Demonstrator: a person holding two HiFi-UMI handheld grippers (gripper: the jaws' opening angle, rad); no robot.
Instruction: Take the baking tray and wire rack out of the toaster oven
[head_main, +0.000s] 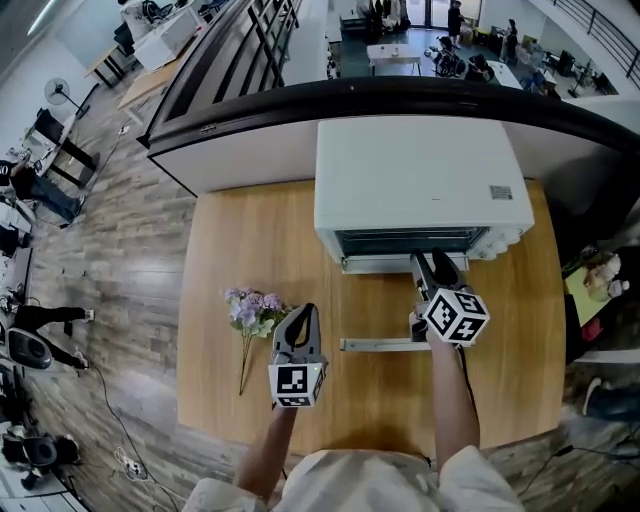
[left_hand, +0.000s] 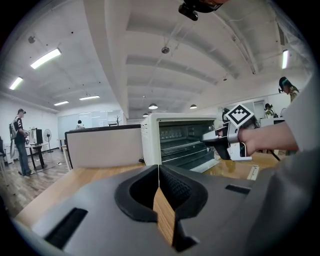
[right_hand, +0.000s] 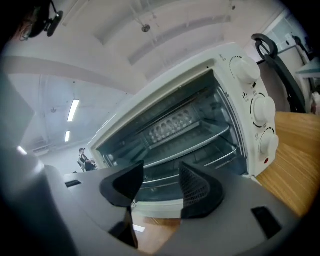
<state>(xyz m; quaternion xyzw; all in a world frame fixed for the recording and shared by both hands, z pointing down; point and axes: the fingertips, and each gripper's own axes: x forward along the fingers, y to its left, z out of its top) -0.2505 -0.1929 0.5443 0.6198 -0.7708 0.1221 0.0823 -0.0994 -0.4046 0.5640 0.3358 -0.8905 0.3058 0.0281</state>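
Note:
The white toaster oven (head_main: 420, 190) stands at the back of the wooden table (head_main: 230, 260) with its glass door folded down flat; the door's handle bar (head_main: 385, 344) lies toward me. Inside the toaster oven (right_hand: 225, 95), two shelves show, an upper one (right_hand: 192, 146) and a lower one (right_hand: 200, 167). I cannot tell which is the wire rack and which the baking tray. My right gripper (head_main: 428, 262) hovers over the door at the oven's mouth; its jaws (right_hand: 161, 172) stand open and empty. My left gripper (head_main: 302, 312) stays back over the table, shut (left_hand: 159, 172) on nothing.
A bunch of purple flowers (head_main: 255, 315) lies on the table just left of my left gripper. The oven's knobs (right_hand: 262, 107) are on its right front. Behind the table runs a dark-topped partition wall (head_main: 260, 120). A chair (head_main: 600, 290) holding things stands at the right.

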